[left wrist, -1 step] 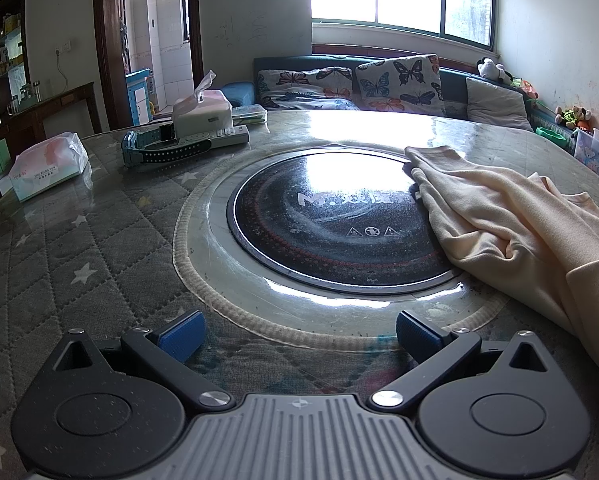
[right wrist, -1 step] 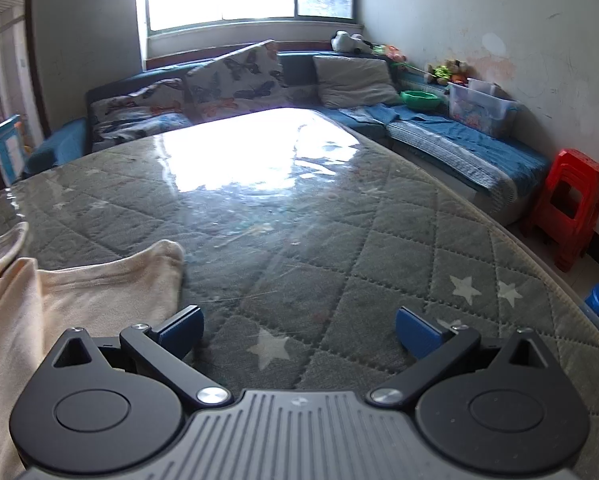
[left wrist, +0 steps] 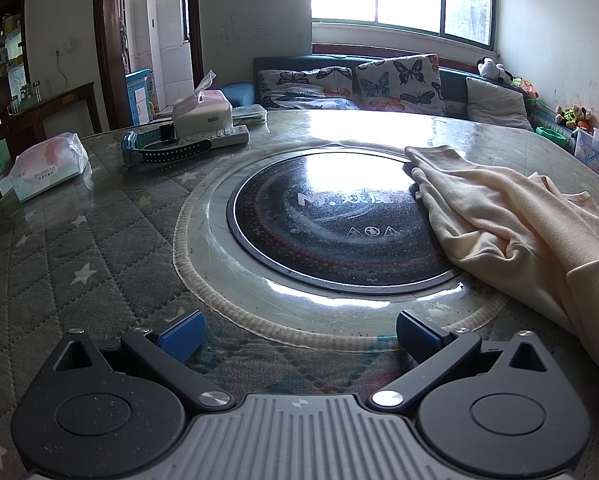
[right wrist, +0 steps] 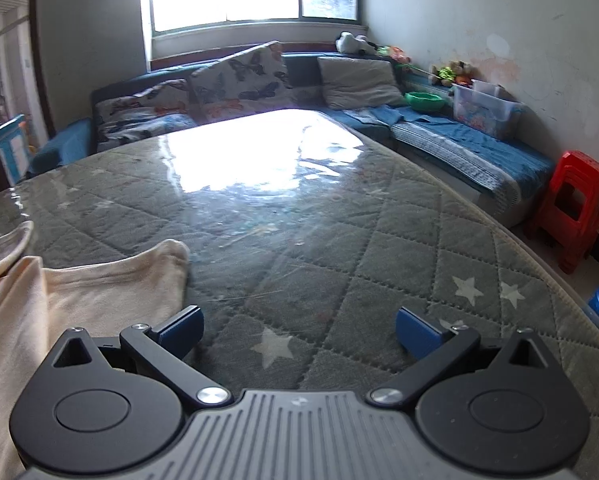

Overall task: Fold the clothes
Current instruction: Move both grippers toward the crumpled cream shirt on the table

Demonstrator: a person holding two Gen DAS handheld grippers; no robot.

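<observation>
Two grippers hover low over the worktop, each with its blue-padded fingers spread wide and nothing between them. In the left wrist view the left gripper sits at the bottom centre of the frame, and the cream garment lies to its right, filling the right side of the picture from the middle down to the lower right edge. The garment is rumpled, with one end draped over the right rim of the round black hob set into the worktop; it is apart from the left gripper's fingers.

In the right wrist view the right gripper is at the bottom centre, and the same garment occupies the lower left of the frame. One rounded corner of it reaches toward the centre, ending just beside the gripper's left finger; whether cloth and pad touch cannot be told. The right finger stands over bare quilted worktop.

At the upper left of the left wrist view, well apart from the garment, lie a tissue pack, a tissue box, a remote and a blue watch.

Against the earlier frames nothing differs: both grippers are spread as wide as before, and the garment lies in the same folds and the same place in both views.
</observation>
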